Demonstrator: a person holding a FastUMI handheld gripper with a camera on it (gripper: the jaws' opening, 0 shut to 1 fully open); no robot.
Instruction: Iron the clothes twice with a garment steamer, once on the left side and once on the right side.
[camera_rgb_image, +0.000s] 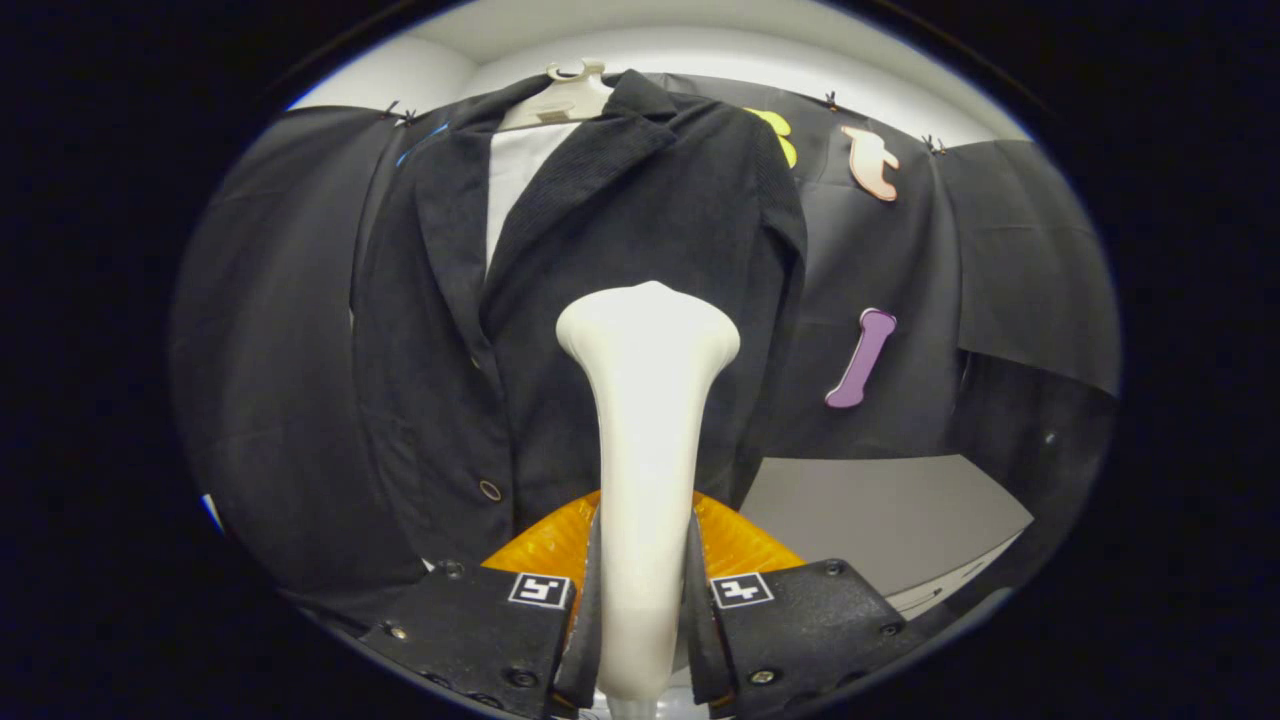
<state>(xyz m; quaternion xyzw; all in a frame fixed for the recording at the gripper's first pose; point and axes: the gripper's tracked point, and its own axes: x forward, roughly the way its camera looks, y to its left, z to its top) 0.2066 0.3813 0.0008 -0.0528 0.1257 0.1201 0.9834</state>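
Steamer gripped in the claw, its head up against a hanging jacket.

The claw (640, 590) is clamped on the white garment steamer (645, 470), both fingers pressing the sides of its handle, which rises between them. The steamer's flared head sits in front of the dark jacket (610, 250), on the front panel just beside the lapel opening; contact cannot be told. The jacket hangs on a pale hanger (560, 95) over a white shirt (515, 170), one button (490, 490) showing low down.
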